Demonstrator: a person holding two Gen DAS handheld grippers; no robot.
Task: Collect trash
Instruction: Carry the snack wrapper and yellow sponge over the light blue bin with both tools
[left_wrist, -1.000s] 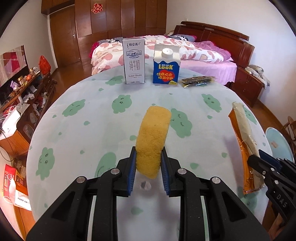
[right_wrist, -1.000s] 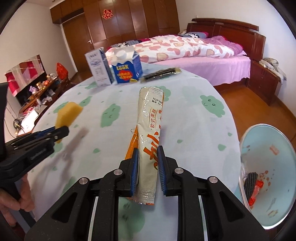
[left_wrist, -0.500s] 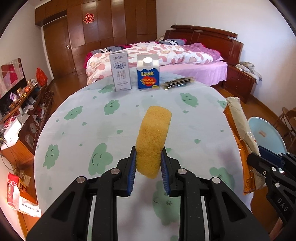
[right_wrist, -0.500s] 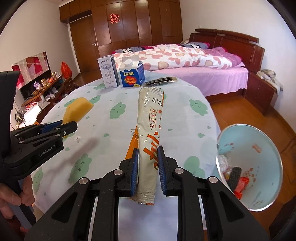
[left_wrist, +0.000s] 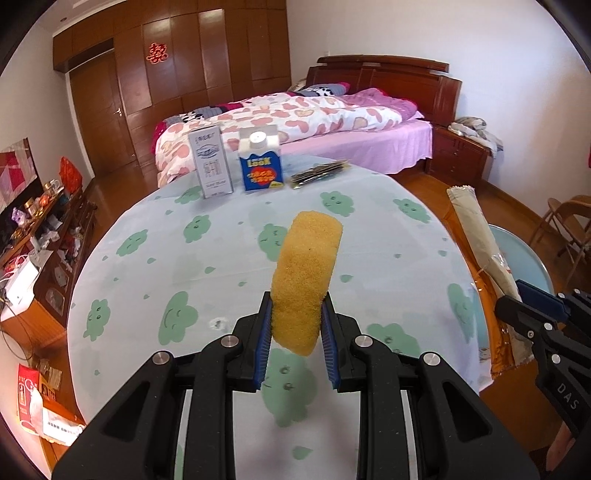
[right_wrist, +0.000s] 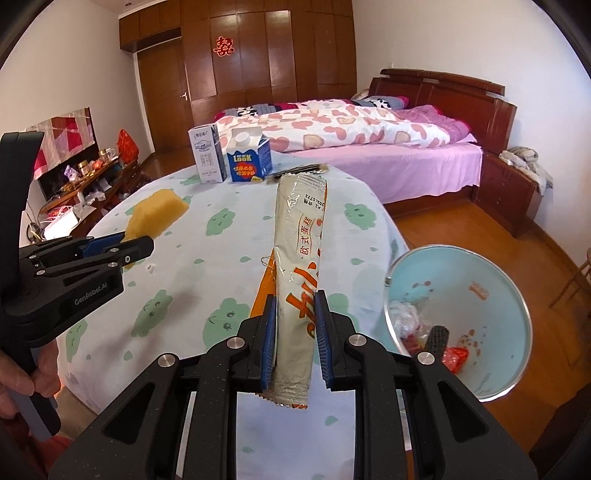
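Note:
My left gripper (left_wrist: 295, 332) is shut on a yellow sponge (left_wrist: 304, 273), held upright above the round table (left_wrist: 147, 266). It also shows in the right wrist view (right_wrist: 122, 251) with the sponge (right_wrist: 157, 214). My right gripper (right_wrist: 295, 328) is shut on a long white and orange snack wrapper (right_wrist: 299, 258), held above the table's right edge. The wrapper also shows in the left wrist view (left_wrist: 484, 254). A light blue trash bin (right_wrist: 480, 280) with some trash inside stands on the floor, to the right of the wrapper.
At the table's far side stand a white milk carton (left_wrist: 211, 166) and a blue carton (left_wrist: 260, 162), with a dark flat wrapper (left_wrist: 319, 171) beside them. A bed (left_wrist: 314, 122) lies behind. A cluttered low cabinet (left_wrist: 40, 229) runs along the left.
Both grippers have pulled back and up from the table with their loads. The trash bin has come further into the right wrist view, closer to the wrapper.

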